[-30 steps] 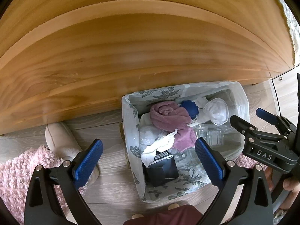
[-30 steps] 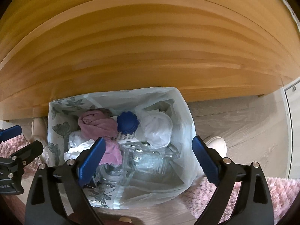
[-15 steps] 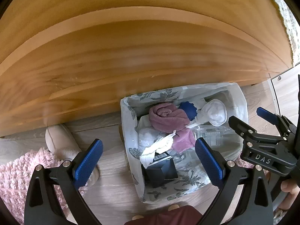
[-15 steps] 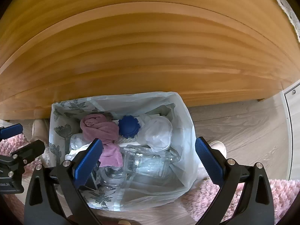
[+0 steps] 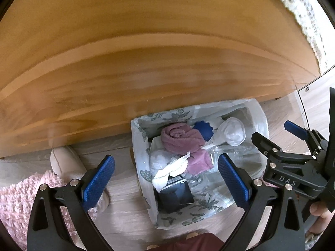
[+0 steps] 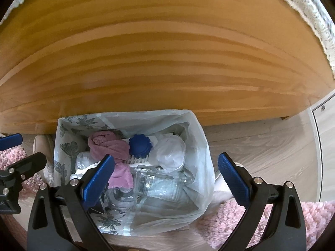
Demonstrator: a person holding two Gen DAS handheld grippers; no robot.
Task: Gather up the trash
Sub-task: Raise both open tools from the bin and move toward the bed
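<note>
The right gripper (image 6: 166,179) hangs with its blue-padded fingers (image 6: 98,181) spread wide and nothing between them, above a bin lined with a pale plastic bag (image 6: 201,146). Between the fingers lies a clear ribbed plastic container (image 6: 159,185). Just beyond it sit a crumpled white bag (image 6: 171,153) and a blue scalloped cap (image 6: 139,144), with a mauve cloth (image 6: 111,148) running down behind the left finger. Past the bin rises a broad wooden panel (image 6: 159,62). Outside the right finger are pale plank floor (image 6: 261,146) and a pink shaggy rug (image 6: 230,219). The left gripper (image 6: 12,163) shows at the far left edge.
</note>
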